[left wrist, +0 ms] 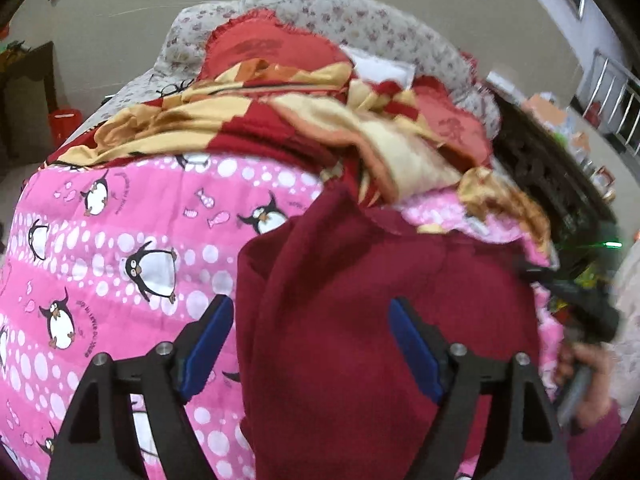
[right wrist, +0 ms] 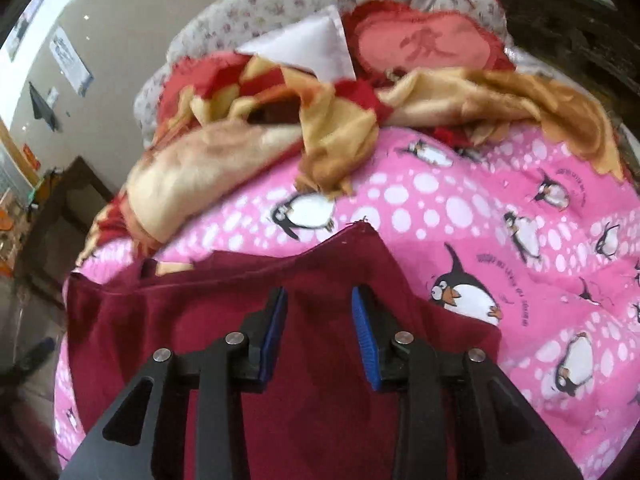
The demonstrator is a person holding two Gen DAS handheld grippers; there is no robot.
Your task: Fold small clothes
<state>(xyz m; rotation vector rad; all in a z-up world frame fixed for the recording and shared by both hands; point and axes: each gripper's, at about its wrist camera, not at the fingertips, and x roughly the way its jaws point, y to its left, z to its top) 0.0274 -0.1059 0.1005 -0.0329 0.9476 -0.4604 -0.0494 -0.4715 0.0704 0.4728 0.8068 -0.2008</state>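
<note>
A dark maroon garment (left wrist: 380, 300) lies spread on a pink penguin-print quilt (left wrist: 120, 240). My left gripper (left wrist: 312, 304) hovers over the garment's left part with its blue-padded jaws wide apart and nothing pinched between them. In the right wrist view the same maroon garment (right wrist: 200, 312) fills the lower middle, one corner poking up toward the quilt (right wrist: 500, 220). My right gripper (right wrist: 319, 294) stands partly open above the cloth, a clear gap between its pads. A blurred hand (left wrist: 580, 360) with the right tool shows at the left wrist view's right edge.
A crumpled red and yellow blanket (left wrist: 280, 120) is heaped at the far end of the bed, with red cushions (right wrist: 432, 44) and a floral cover (left wrist: 360, 12) behind. Dark wooden furniture (left wrist: 560, 184) stands to the right, a dark cabinet (right wrist: 60, 216) to the left.
</note>
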